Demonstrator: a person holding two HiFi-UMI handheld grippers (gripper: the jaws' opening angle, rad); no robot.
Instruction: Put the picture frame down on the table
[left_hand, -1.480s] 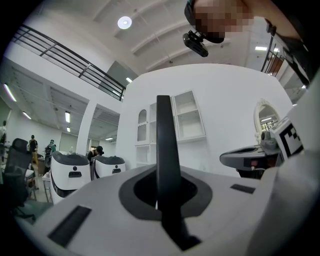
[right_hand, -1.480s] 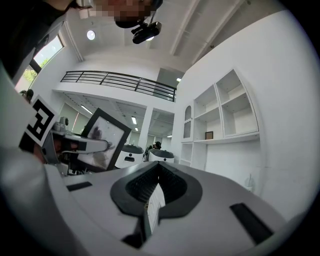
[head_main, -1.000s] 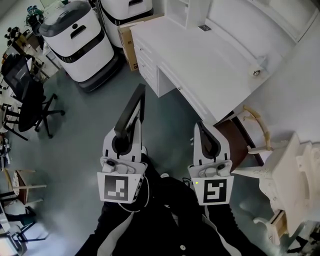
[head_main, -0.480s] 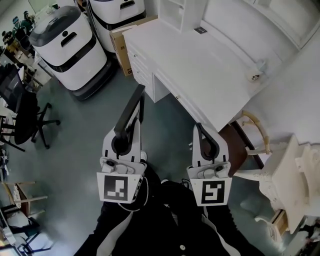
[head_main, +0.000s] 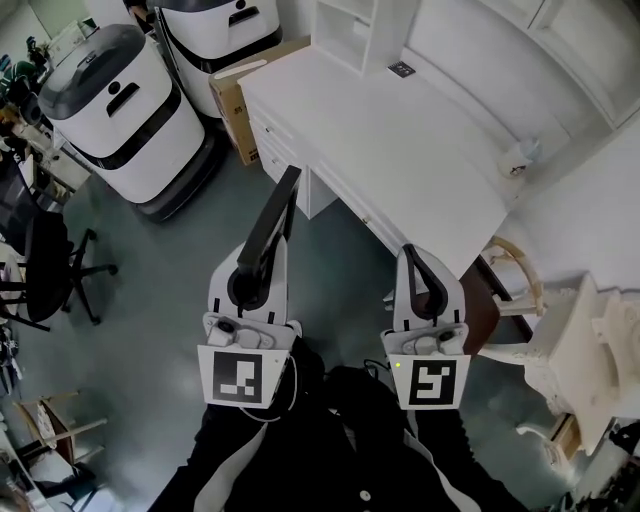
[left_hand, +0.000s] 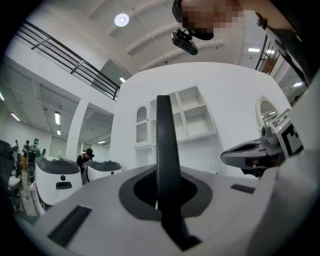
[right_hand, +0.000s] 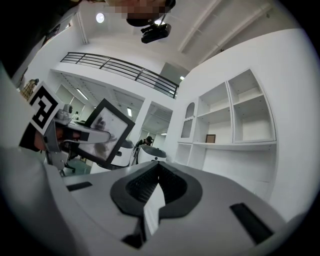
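2 tongs in view, 1 per hand. Left tongs (head_main: 258, 262) were clamped narrow on the 1 picture frame (head_main: 274, 220), a thin flat rect. w/ black rim and pale glossy pane. It stood upright at the centre of the head view, over the grey floor (head_main: 180, 250) and just lower left of the table (head_main: 400, 140), not touching it. In the left gripper view it showed edge-on as a dark vertical strip between the jaws. Right tongs (head_main: 414, 260) were fully closed on nothing, ribbed dark pads meeting. The table was 1 white flat-topped piece w/ drawers on its left side, and carried 1 small dark square tag (head_main: 402, 68) at upper centre and 1 small white object (head_main: 520, 152) near its right end. 1 white shelf unit (right_hand: 245, 115) had several open boxy compartments; 1 small brown frame (right_hand: 210, 138) stood in a lower one. Upper left of the head view: 2 white rounded machines (head_main: 115, 110) w/ dark lids and bands, and 1 cardboard box (head_main: 235, 100), contents not visible. 1 black office chair (head_main: 45, 270) sat at left and 1 cream curved-back chair (head_main: 520, 285) at right.
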